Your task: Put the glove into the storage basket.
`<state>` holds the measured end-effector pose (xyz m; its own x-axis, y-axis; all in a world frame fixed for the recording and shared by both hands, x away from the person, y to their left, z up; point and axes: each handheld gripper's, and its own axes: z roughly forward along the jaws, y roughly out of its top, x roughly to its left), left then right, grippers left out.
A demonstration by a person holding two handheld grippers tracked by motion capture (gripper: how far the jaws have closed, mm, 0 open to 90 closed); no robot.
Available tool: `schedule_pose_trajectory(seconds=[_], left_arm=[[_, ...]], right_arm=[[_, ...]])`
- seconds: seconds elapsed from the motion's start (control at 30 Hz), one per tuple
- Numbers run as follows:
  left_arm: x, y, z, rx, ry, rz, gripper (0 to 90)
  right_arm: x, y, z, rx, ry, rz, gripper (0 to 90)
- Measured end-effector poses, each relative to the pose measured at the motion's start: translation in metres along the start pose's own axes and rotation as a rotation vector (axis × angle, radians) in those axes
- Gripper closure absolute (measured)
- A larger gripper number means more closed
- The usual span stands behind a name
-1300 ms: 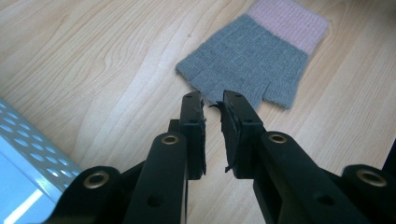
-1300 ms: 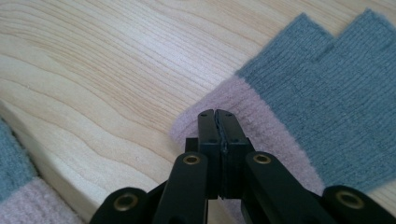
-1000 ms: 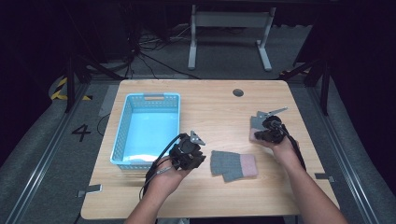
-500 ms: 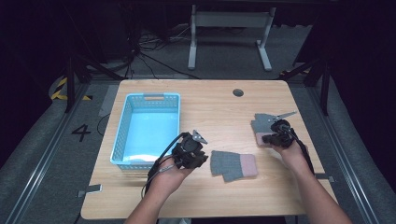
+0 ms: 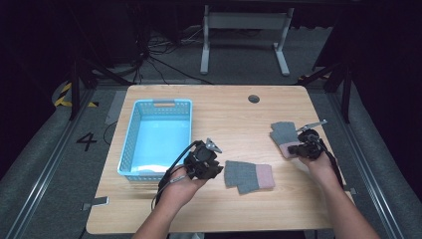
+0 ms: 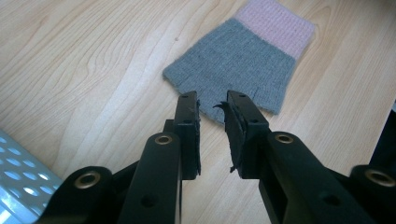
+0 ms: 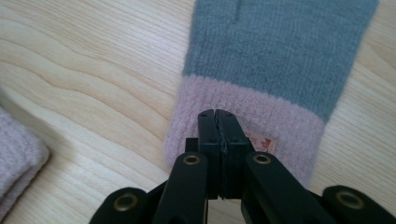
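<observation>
- Two grippers are seen: the left gripper [image 6: 212,109] is held with a narrow gap between its jaws and nothing in them, while the right gripper [image 7: 218,122] has its jaws pressed together over the pink cuff of the far glove [image 7: 280,51]; whether any cuff fabric is actually pinched cannot be told
- Two knitted gloves are counted, each grey with a pink ribbed cuff; a small label [image 7: 259,141] is seen on the cuff beside the right jaws
- The near glove [image 6: 243,56] is laid flat on the wooden table [image 5: 229,112], its short grey finger ends just ahead of the left jaw tips and its cuff pointing away from them
- From the high view, the near glove [image 5: 249,176] is found just beside the left gripper [image 5: 205,162], and the far glove [image 5: 283,135] beside the right gripper [image 5: 306,146], near the table's right edge
- One light blue perforated basket [image 5: 130,144] is placed on the table's left part, just beside the left gripper
- A pink cuff edge is glimpsed at the lower left of the right gripper view
</observation>
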<state>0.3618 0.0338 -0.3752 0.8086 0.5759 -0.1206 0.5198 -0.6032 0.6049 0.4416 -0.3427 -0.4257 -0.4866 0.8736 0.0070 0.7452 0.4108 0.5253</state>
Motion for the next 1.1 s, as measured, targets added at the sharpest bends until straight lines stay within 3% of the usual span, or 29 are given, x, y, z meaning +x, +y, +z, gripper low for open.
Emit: schedule_pose_trajectory(seconds=[0.2,0.57,0.83,1.1], left_arm=[[0.0,0.0,0.0,0.003,0.003,0.0,74.4],[0.0,0.0,-0.002,-0.008,0.008,-0.003,70.3],[0.0,-0.001,-0.003,-0.016,0.01,0.0,67.1],[0.002,-0.004,-0.004,-0.009,0.016,-0.005,65.6]], right_arm=[[-0.008,-0.005,-0.003,-0.005,-0.003,0.029,89.7],[-0.003,-0.001,-0.013,-0.055,0.006,0.024,87.8],[-0.004,0.014,-0.021,-0.073,0.001,0.022,81.1],[-0.014,0.035,-0.012,-0.022,-0.026,0.049,65.9]])
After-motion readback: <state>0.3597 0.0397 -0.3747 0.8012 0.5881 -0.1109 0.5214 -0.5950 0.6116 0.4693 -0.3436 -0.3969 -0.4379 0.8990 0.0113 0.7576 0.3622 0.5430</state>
